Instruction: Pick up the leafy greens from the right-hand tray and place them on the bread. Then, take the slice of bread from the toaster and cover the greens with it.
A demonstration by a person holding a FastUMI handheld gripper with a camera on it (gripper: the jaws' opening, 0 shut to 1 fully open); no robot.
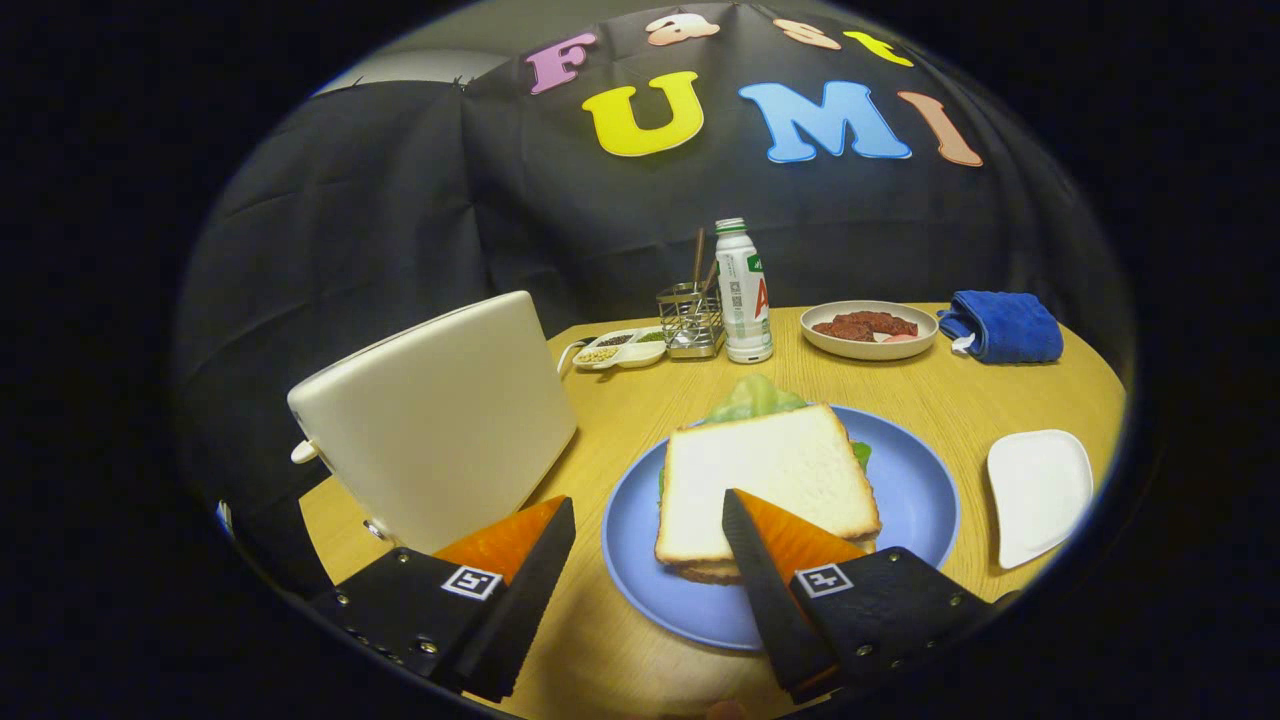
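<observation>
A: Where do the task's things lie at this moment?

B: The top slice of bread (765,478) lies flat on the blue plate (920,500). The leafy greens (752,397) are under it and stick out at its far edge and a little at its right side. Another slice seems to be below, at the near edge. So the sandwich already lies as the task sentence wants it.

A: And the gripper (648,510)?

B: Its fingers stand apart and hold nothing. The sandwich is just ahead of them and slightly to the right. One finger (760,560) shows over the near edge of the bread; whether it touches, one cannot tell. The other finger is on the side of the toaster (440,420), which stands to the left of the plate.

A: What about the containers?

B: The white tray (1040,490) to the right of the plate has nothing in it. The toaster's slots are turned away, so its content is hidden. Beyond, a bowl (868,328) holds dark red food, a divided dish (620,348) holds grains, and a wire holder (690,320) stands beside a bottle (744,292). A blue cloth (1002,326) lies far right.

A: Is a further move needed?

B: Judging by this, no further placing seems to be needed.
</observation>
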